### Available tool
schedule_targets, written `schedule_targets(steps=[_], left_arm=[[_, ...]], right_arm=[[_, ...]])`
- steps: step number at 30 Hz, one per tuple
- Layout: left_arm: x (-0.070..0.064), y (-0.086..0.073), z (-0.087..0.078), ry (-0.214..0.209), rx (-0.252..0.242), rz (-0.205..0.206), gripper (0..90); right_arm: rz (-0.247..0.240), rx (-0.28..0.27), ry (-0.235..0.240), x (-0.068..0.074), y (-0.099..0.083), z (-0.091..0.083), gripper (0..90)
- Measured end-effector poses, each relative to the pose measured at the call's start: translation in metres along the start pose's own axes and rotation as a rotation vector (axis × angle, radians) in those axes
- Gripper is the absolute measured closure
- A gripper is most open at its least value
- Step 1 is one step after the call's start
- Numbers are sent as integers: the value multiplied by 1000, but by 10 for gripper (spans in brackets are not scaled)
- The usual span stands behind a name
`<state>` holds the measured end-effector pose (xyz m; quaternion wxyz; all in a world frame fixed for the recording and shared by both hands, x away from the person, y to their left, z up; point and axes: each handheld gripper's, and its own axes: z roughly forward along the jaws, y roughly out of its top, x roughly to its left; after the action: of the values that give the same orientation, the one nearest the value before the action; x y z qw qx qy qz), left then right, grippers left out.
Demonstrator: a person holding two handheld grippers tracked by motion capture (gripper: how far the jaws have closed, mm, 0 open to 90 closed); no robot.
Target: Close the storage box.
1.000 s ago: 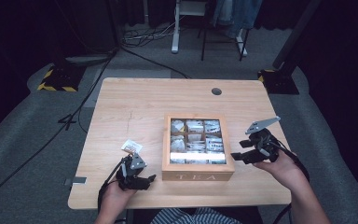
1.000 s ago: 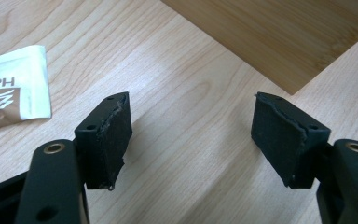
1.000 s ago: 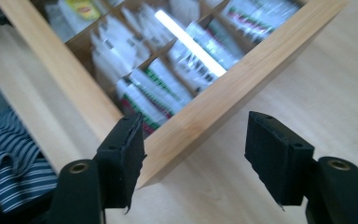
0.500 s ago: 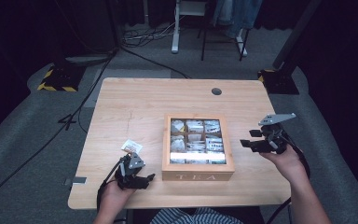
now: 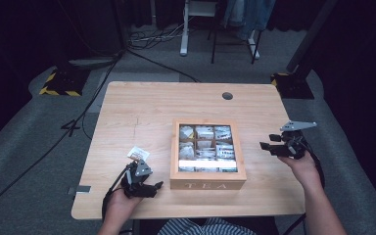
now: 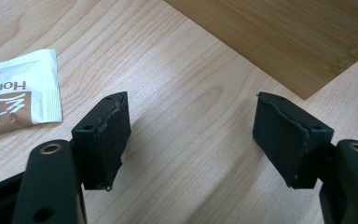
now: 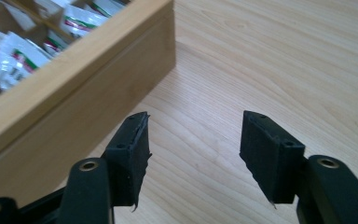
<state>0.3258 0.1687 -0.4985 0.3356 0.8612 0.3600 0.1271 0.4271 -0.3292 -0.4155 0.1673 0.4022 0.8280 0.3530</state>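
I am holding both tongs spread apart and empty — the left tongs (image 5: 149, 186) low over the counter (image 5: 142, 112), the right tongs (image 5: 274, 147) just beside the tea box (image 5: 208, 184). The loose tea sachet (image 6: 16, 93) is lying flat on the counter, near the left tongs and left of the box. To pick it up well, I am thinking of sliding one pad under its edge — pinching a corner, not the flat middle.
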Motion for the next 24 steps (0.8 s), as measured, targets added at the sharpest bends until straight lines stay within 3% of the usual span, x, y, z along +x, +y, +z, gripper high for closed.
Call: schedule_targets(steps=[5,10,13,19,24], left_arm=[[0,1,0,-3,6,0,279],[1,2,1,-4,8,0,275],[1,3,2,-2,8,0,273],[1,4,3,-3,7,0,272],[1,4,3,-1,5,1,270]], right_arm=[[22,-3,-21,-12,-13,13,438],[-22,-12,-83,-16,-28,26,448],[-18,-7,-82,-17,-32,30,448],[-5,50,-95,-17,-39,44,475],[23,113,-99,-21,-42,54,446]])
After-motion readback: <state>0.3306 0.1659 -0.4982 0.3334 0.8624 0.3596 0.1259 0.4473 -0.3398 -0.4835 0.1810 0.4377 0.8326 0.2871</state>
